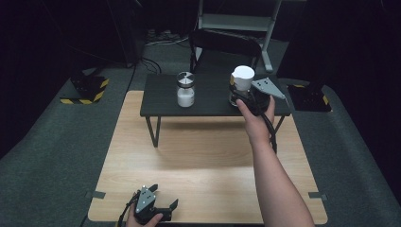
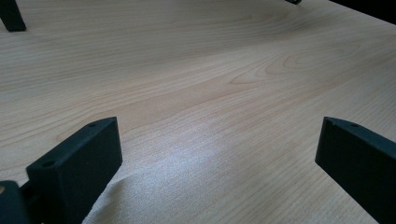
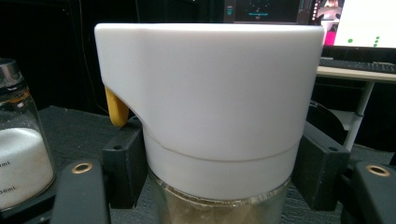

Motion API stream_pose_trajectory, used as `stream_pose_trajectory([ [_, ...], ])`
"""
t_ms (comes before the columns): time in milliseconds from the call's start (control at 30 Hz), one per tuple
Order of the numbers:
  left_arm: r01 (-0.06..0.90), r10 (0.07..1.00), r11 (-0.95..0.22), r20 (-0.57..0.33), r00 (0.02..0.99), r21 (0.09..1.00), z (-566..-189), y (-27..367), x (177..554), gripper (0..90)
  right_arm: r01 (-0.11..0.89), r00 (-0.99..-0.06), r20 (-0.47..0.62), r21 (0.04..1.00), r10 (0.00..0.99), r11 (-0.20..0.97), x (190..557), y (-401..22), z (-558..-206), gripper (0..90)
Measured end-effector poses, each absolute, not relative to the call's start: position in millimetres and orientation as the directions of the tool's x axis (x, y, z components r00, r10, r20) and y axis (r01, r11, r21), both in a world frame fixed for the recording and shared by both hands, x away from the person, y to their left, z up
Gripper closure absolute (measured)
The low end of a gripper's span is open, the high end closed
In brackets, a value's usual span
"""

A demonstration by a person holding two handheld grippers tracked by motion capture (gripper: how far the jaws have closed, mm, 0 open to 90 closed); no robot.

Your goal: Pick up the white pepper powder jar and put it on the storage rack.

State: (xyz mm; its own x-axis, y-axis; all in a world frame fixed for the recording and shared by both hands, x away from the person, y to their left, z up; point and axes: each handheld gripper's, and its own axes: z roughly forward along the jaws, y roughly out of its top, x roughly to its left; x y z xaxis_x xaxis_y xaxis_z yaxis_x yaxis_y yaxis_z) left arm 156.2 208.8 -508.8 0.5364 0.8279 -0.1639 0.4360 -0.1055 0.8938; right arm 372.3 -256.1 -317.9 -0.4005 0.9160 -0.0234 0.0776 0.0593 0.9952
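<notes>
A glass jar with a tall white cap [image 1: 243, 78] stands at the right of a low black table [image 1: 213, 106]. My right gripper [image 1: 243, 97] is shut on it; in the right gripper view the two black pads [image 3: 126, 163] press on the lower band of the white cap [image 3: 210, 107], just above the glass. A yellow tab [image 3: 116, 108] sticks out at the cap's left. My left gripper [image 1: 164, 195] rests low over the wooden table near its front edge, its jaws [image 2: 219, 149] wide open with bare wood between them.
A second glass jar [image 1: 185, 90] with white powder and a metal lid stands left of centre on the black table, also at the left in the right gripper view [image 3: 18, 158]. The wooden table [image 1: 208, 161] lies under the black one. A black chair [image 1: 224, 47] stands behind.
</notes>
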Motion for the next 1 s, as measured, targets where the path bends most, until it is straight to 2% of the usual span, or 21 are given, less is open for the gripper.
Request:
stream_pose_trajectory([
  [167, 0.437, 0.827, -0.105, -0.165, 0.537, 0.893, -509, 209, 156, 1.0, 0.084, -0.402, -0.03, 0.994, 0.915, 0.069, 372, -256, -316, 28.1],
  [300, 0.437, 0.827, -0.105, -0.166, 0.538, 0.893, -509, 209, 157, 1.0, 0.099, -0.409, -0.046, 0.991, 0.911, 0.095, 372, -255, -315, 14.5],
  [400, 0.437, 0.827, -0.106, -0.165, 0.538, 0.893, -509, 209, 157, 1.0, 0.09, -0.393, -0.047, 0.992, 0.919, 0.089, 367, -252, -319, 0.2],
  [1000, 0.435, 0.826, -0.12, -0.154, 0.543, 0.892, -508, 208, 157, 1.0, 0.063, -0.432, -0.035, 0.996, 0.901, 0.068, 331, -261, -331, 0.0],
])
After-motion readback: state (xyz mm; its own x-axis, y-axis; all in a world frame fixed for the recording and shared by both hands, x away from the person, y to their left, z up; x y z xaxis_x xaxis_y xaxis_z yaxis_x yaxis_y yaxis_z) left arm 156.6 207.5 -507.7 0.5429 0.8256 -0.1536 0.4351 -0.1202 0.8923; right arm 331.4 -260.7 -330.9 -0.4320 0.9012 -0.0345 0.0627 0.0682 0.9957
